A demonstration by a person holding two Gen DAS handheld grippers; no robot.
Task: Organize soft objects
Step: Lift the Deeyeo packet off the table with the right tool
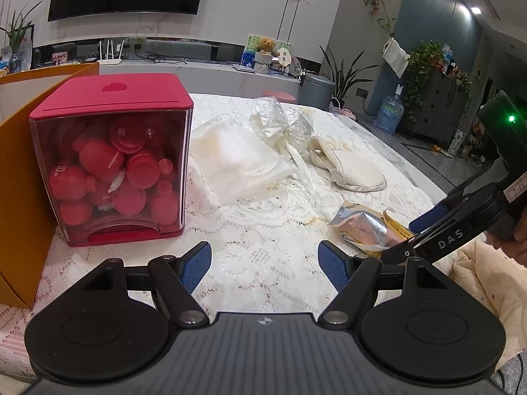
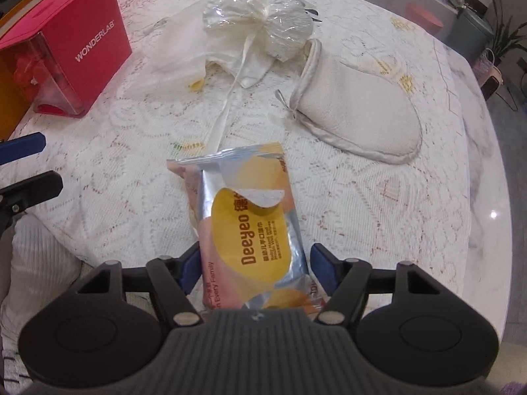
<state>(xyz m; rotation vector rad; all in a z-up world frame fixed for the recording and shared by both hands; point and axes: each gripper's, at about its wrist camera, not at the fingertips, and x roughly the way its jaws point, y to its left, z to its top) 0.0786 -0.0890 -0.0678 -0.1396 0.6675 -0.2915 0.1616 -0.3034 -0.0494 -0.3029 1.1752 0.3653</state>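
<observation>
Wet-wipes pack (image 1: 364, 230), silver and yellow, lies crumpled on the lace tablecloth (image 1: 257, 230) in my left wrist view, right of my left gripper (image 1: 265, 260), whose jaws stand wide with nothing between them. My right gripper (image 1: 418, 230) reaches down to the pack from the right. A red dispenser box (image 1: 112, 161), a clear plastic bag (image 1: 240, 161) and a cream slipper (image 1: 352, 168) lie beyond.

From my right wrist view, the pack (image 2: 253, 220) runs lengthwise between the right gripper's (image 2: 253, 268) blue pads (image 2: 321, 268). The left pad seems to touch its edge; the right stands just clear, jaws parted, no grip.
</observation>
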